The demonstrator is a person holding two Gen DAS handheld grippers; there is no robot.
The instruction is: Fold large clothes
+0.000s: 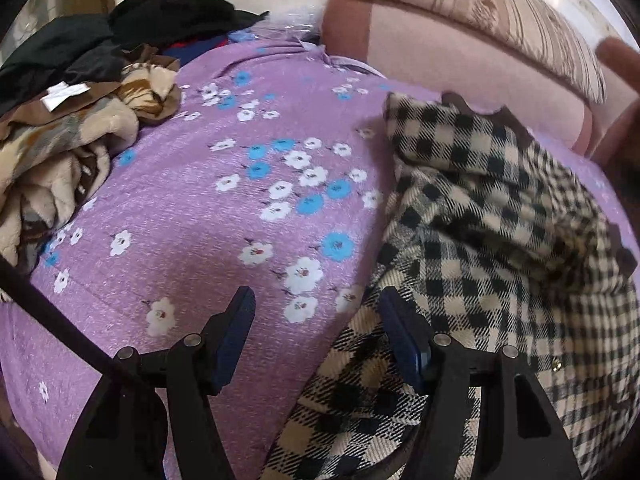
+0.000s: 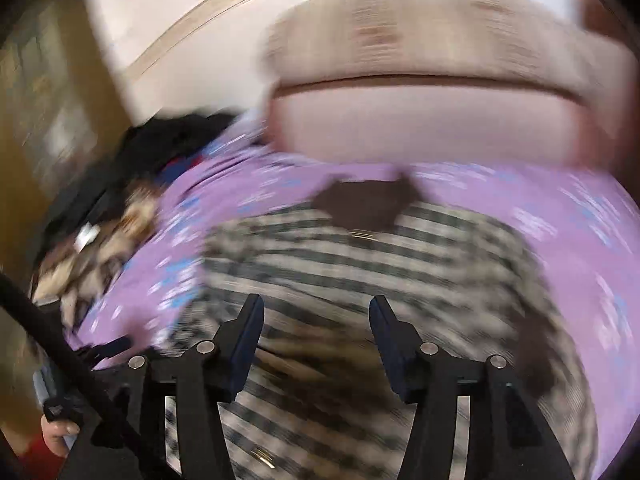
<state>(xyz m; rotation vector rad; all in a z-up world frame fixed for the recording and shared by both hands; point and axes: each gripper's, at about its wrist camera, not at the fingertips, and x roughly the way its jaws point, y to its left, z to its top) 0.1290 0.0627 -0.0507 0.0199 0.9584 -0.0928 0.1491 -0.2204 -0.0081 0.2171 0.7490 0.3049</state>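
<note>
Purple floral bedsheet [image 1: 208, 240] covers the bed, and the checked garment [image 1: 480, 216] is the reference for everything below.

- Checked garment: black-and-cream plaid coat or jacket with a brown collar [image 2: 364, 204], lying on the sheet. Left wrist view shows it bunched, with one part turned over onto itself near the collar end. Right wrist view is heavily motion-blurred, so its outline there is hard to read.
- Beyond the garment's collar end: pink padded headboard [image 1: 460, 52] with a striped pillow [image 1: 480, 8] leaning on it.
- Well apart from the garment, across bare sheet: a heap of other clothes [image 1: 60, 140], brown and beige fleece in front, dark items behind it.
- Left gripper [image 1: 316, 312]: jaws apart, nothing between them. Hovers at the garment's edge; one finger is over plaid, the other over bare sheet.
- Right gripper [image 2: 316, 320]: jaws apart, empty, above the garment's middle, pointing toward the collar.

Progress, my read: early to mid. The garment is laid out on the bed and maybe partly turned in, but there's no tidy folded stack yet. Edges look loose and uneven. Left to do: take hold of an edge or a sleeve, flatten it, make the remaining folds. The heap suggests more pieces are waiting. Can't tell whether any are already folded.
</note>
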